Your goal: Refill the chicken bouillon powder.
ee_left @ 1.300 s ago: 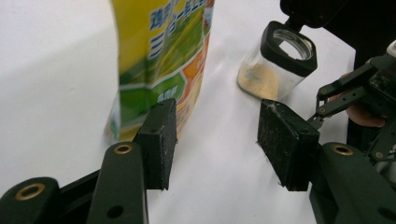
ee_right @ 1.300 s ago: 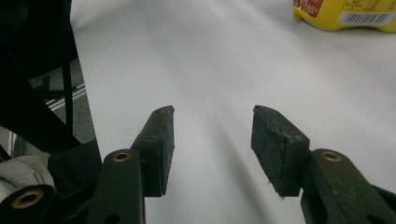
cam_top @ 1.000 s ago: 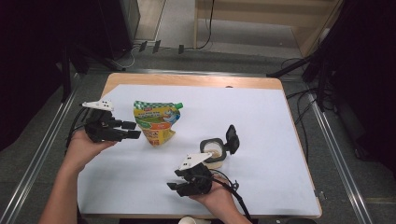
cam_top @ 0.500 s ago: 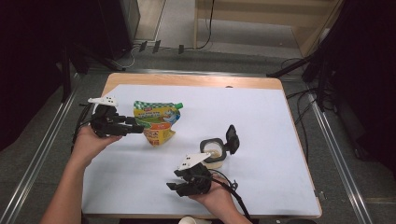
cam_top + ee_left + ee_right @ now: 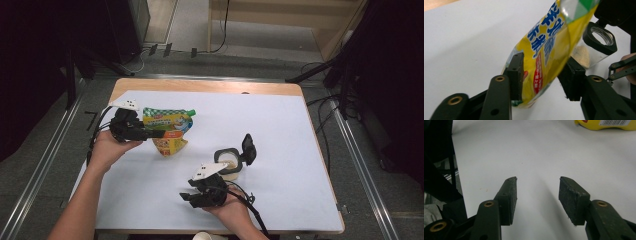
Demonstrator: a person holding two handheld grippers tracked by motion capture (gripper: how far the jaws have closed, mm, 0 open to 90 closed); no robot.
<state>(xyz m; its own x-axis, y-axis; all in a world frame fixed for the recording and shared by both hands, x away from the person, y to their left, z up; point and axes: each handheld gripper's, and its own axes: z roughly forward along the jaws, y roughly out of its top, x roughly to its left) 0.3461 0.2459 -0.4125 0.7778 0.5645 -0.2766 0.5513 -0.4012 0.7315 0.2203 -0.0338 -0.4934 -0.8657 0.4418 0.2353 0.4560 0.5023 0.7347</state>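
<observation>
A yellow and green spouted pouch (image 5: 169, 126) lies on the white sheet at the left. My left gripper (image 5: 159, 134) reaches in from the left, and its jaws have just been closing on the pouch. In the left gripper view the pouch (image 5: 546, 50) stands between the two pads, and both pads (image 5: 517, 75) touch it. My right gripper (image 5: 187, 197) rests near the table's front edge with its jaws open and nothing between them (image 5: 537, 197). A clear jar (image 5: 227, 164) with beige powder and an open black flip lid (image 5: 248, 149) stands just beyond the right hand.
A white sheet (image 5: 280, 130) covers the wooden table (image 5: 210, 86). Metal rails (image 5: 45, 155) run along both sides. The jar (image 5: 596, 42) shows past the pouch in the left gripper view. The pouch's yellow bottom edge (image 5: 604, 125) shows at the top of the right gripper view.
My left hand has moved right to the pouch, and its jaws have come around the pouch's lower part. The right hand and the jar have stayed in place.
</observation>
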